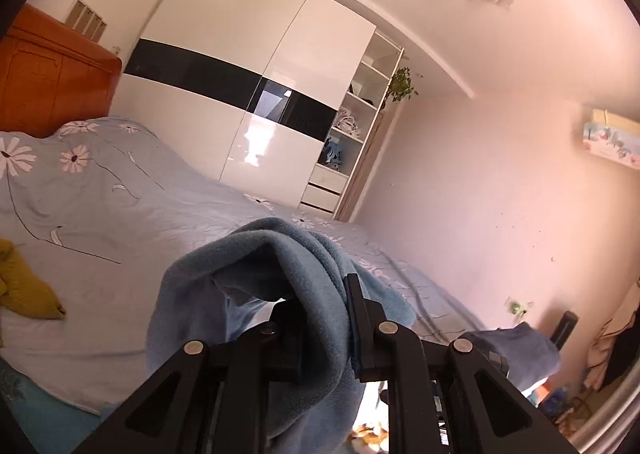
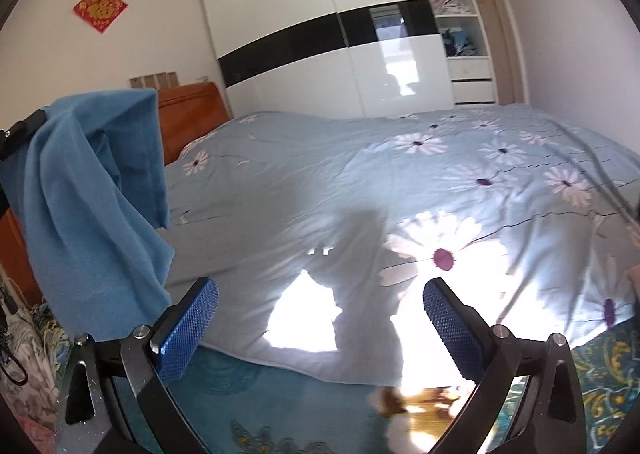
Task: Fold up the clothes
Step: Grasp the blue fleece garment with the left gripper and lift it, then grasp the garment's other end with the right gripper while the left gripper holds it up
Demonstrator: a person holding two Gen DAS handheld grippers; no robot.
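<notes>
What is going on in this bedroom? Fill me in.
A person is folding clothes with two handheld grippers. The left gripper is shut on a soft blue fleece garment, holding it up in the air above the bed with the pale blue daisy-print cover. The right gripper is open and empty, its blue textured fingers spread over the near edge of the bed. A mustard-yellow cloth lies on the cover. No fold is visible yet.
</notes>
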